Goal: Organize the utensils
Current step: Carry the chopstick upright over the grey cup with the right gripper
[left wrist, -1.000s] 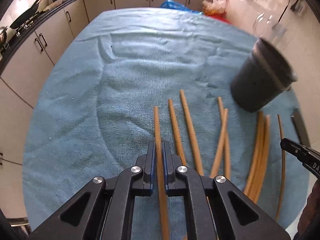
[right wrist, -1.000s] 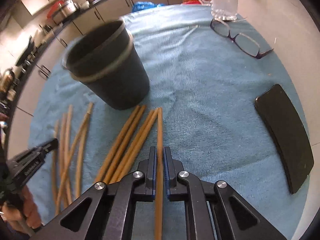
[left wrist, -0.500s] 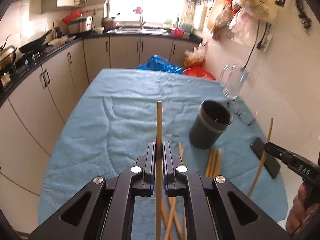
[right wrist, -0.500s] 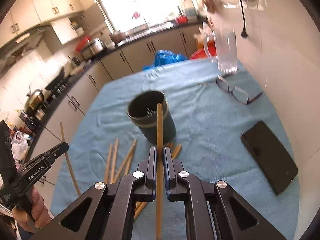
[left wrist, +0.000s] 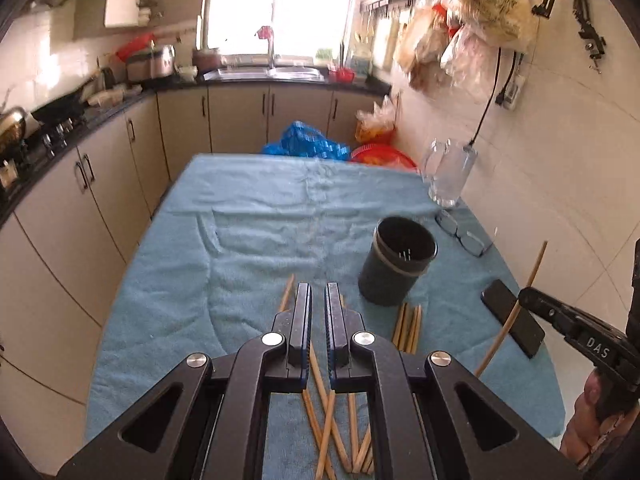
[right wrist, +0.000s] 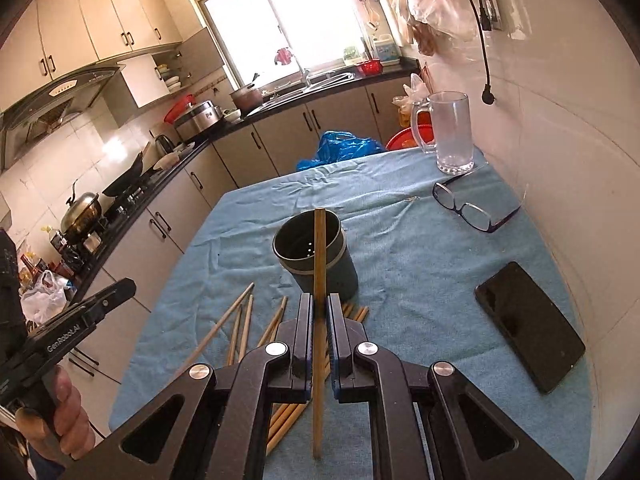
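My right gripper (right wrist: 319, 300) is shut on a wooden chopstick (right wrist: 319, 240), which stands upright in front of the dark cup (right wrist: 340, 276). In the left wrist view that right gripper (left wrist: 526, 296) hangs at the right with its chopstick (left wrist: 534, 268) slanting through it. My left gripper (left wrist: 318, 290) hovers above the cloth, left of the cup (left wrist: 396, 276). Its jaws stand close together with only cloth showing between them. Several loose chopsticks (left wrist: 408, 322) lie by the cup and under the left gripper (right wrist: 126, 286).
A blue cloth (right wrist: 420, 240) covers the table. A black phone (right wrist: 528, 324), glasses (right wrist: 468, 208) and a glass mug (right wrist: 452, 132) sit along the right side by the tiled wall. Kitchen cabinets run along the left and far end.
Both grippers have risen off the cloth and tipped up. The right one keeps its chopstick. The chopstick seen between the left jaws half a second ago no longer shows there.
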